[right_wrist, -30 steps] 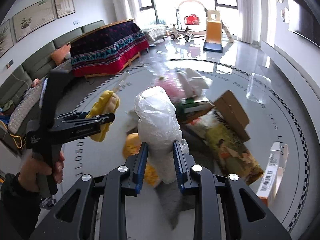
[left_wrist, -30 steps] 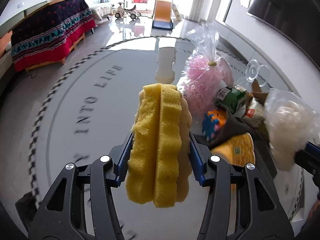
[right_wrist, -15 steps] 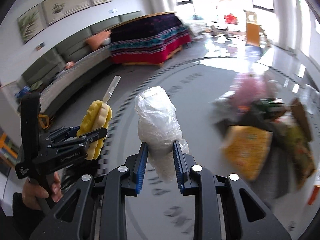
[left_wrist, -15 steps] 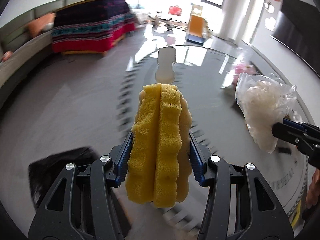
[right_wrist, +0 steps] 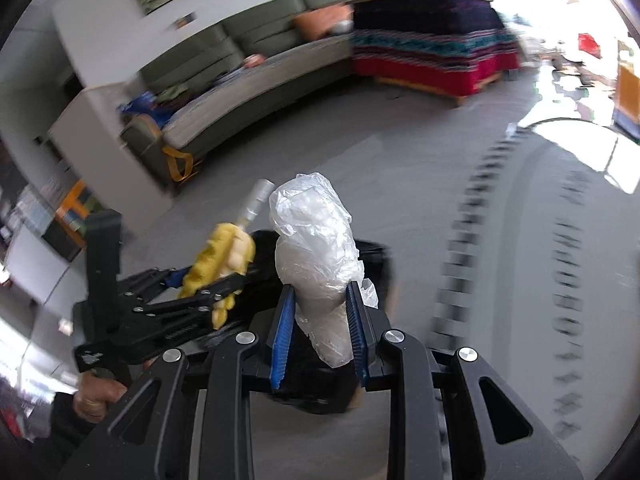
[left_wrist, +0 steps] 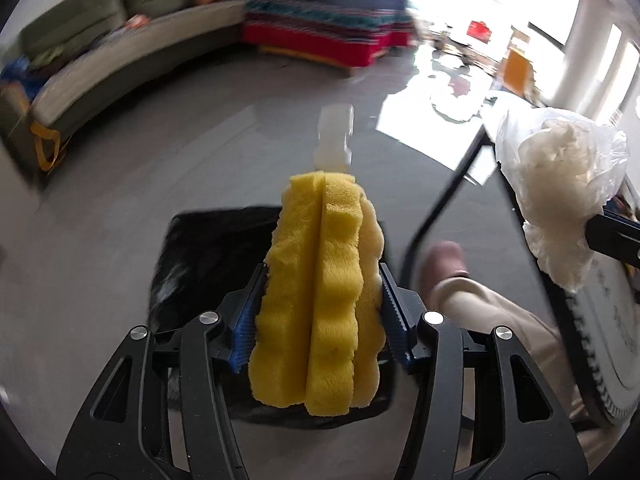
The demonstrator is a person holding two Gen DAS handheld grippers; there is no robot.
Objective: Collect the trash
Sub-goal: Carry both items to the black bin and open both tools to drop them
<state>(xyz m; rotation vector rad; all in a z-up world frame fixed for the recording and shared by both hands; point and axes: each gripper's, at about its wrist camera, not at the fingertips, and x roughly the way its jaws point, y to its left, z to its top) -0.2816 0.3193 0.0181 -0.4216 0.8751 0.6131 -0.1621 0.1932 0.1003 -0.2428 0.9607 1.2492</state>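
Observation:
My left gripper [left_wrist: 320,312] is shut on a yellow sponge brush [left_wrist: 320,292] with a white plastic handle pointing away. It hangs above a black trash bag [left_wrist: 196,264] on the floor. My right gripper [right_wrist: 320,320] is shut on a clear plastic bag of white stuffing [right_wrist: 316,240], also above the black trash bag [right_wrist: 372,256]. The plastic bag shows at the right of the left wrist view [left_wrist: 560,184]. The left gripper with the sponge shows in the right wrist view [right_wrist: 216,280], just left of the plastic bag.
A grey-green sofa [right_wrist: 248,64] runs along the far wall. A table draped in red and dark cloth [right_wrist: 432,48] stands behind. The round glass table's edge [left_wrist: 600,352] and its black leg [left_wrist: 436,208] are at the right. The person's leg and shoe [left_wrist: 444,264] stand beside the bag.
Both grippers have swung left, away from the trash pile on the glass table, and now hang over the black trash bag on the floor. Each keeps its hold.

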